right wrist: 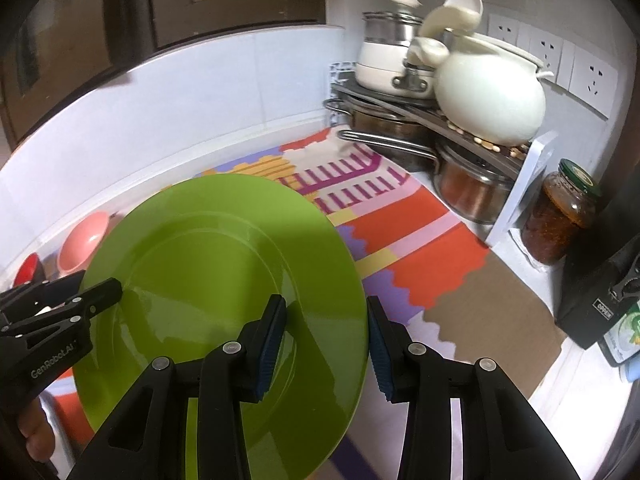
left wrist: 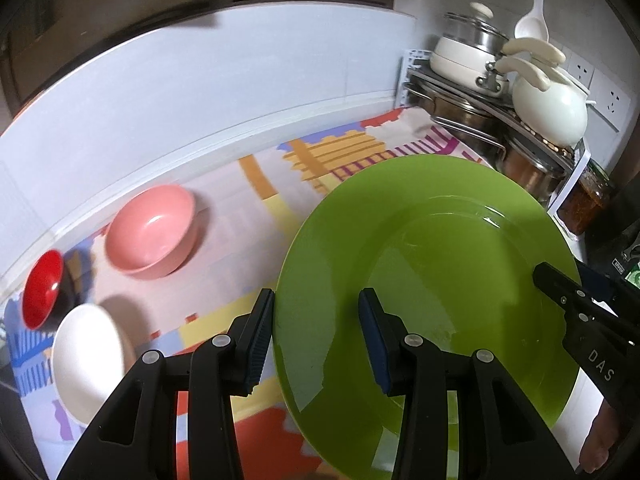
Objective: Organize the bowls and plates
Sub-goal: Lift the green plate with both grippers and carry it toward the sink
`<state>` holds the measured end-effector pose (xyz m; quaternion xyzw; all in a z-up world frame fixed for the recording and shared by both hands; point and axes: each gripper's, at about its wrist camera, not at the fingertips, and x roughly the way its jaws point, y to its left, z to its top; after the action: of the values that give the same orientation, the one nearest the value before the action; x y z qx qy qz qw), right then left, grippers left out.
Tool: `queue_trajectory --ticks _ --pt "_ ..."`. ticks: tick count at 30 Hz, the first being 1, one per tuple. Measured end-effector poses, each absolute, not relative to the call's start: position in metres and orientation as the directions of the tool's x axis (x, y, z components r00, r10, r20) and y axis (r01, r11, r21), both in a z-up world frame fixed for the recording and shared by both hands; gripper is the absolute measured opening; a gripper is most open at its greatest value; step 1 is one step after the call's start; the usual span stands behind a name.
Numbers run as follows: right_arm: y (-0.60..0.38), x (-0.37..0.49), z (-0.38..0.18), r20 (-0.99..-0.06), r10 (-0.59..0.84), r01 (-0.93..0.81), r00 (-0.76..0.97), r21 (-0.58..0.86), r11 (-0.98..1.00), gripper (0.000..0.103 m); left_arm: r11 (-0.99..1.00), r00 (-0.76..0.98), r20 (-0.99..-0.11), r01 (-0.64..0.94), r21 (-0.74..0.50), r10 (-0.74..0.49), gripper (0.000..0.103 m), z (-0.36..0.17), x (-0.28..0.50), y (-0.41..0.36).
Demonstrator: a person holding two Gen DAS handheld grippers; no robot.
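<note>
Left wrist view: green plate (left wrist: 432,280) held off the patterned mat (left wrist: 240,232), tilted, filling the right half of the picture. Left gripper (left wrist: 318,332) clamped across the plate's near-left rim, one blue pad (left wrist: 258,340) outside the edge and the other on the plate's face. Right gripper (left wrist: 560,288) reaching in from the right edge and gripping the opposite rim, upper finger lying on the plate's face. Further left on the mat: pink bowl (left wrist: 154,232) upright near the white wall (left wrist: 160,100), red bowl (left wrist: 42,288) tilted just beside it toward the left edge, white bowl (left wrist: 86,356) just below the red one and nearest the camera. Back right corner: metal rack (left wrist: 500,116) carrying a white pot (left wrist: 548,108) and stacked steel pans (left wrist: 472,36); a jar (left wrist: 584,204) beside the rack.

Right wrist view: same green plate (right wrist: 224,292) at lower left, right gripper (right wrist: 326,344) clenched on its right rim, one pad over the face and one beyond the edge. Left gripper (right wrist: 100,292) grasping the far-left rim. Pink bowl (right wrist: 82,244) and red bowl (right wrist: 26,272) partly hidden behind the plate. Brown cardboard (right wrist: 480,320) over the mat at right, beside a black box (right wrist: 592,304).
</note>
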<state>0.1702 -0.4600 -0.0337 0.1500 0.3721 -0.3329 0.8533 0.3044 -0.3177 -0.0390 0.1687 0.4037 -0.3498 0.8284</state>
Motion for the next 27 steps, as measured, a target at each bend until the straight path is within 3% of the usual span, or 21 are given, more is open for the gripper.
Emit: queue_trajectory --ticks 27 --pt "-0.299 0.193 -0.014 -0.713 -0.359 0.532 0.602 0.023 0.846 0.041 0.828 0.538 -0.754 0.561 -0.012 -0.376 0.042 -0.021 0.312 -0.125"
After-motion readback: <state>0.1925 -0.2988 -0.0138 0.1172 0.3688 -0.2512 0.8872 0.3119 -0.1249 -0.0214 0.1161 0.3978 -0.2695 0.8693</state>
